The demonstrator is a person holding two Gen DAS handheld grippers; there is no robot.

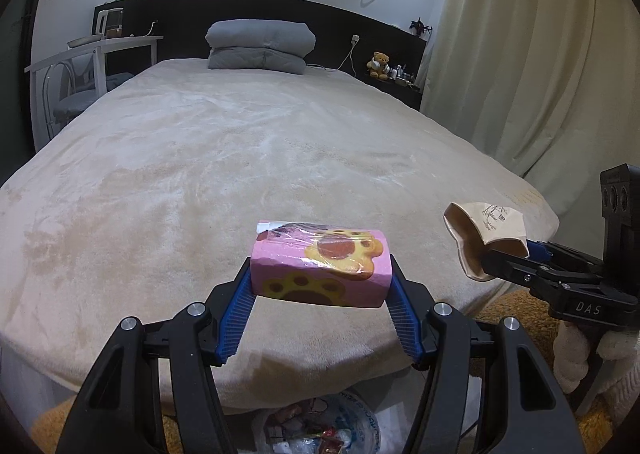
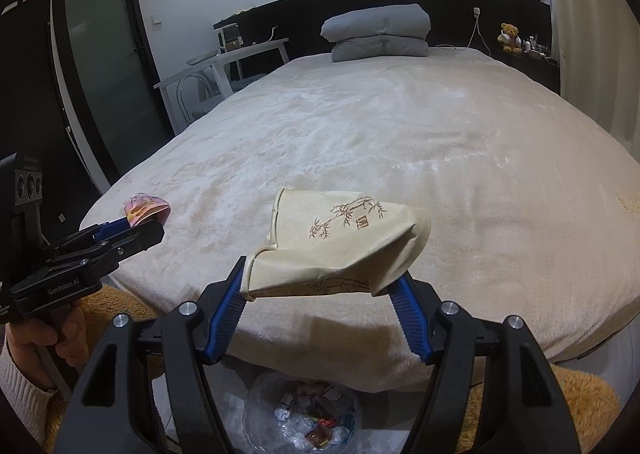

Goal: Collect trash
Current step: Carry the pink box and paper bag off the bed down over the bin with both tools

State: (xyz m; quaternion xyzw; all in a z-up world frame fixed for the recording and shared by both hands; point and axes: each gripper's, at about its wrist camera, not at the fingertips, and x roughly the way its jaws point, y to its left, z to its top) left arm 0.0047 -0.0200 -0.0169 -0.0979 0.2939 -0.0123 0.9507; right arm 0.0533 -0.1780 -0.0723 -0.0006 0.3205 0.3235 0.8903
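Trash rides in both grippers past the bed's (image 1: 280,157) near edge. Left gripper (image 1: 320,286) jaws squeeze the pink pack (image 1: 320,262); right gripper (image 2: 324,290) jaws squeeze the tan paper bag (image 2: 340,246), above the trash bag (image 2: 300,414), probably for dropping.

A home bedroom is showing here: a wide bed (image 1: 256,157) under a beige plush cover is filling the room, with folded grey bedding (image 1: 260,45) lying at its dark headboard (image 1: 340,21). A teddy bear (image 1: 379,63) is sitting on a side shelf, and cream curtains (image 1: 532,65) are hanging alongside.
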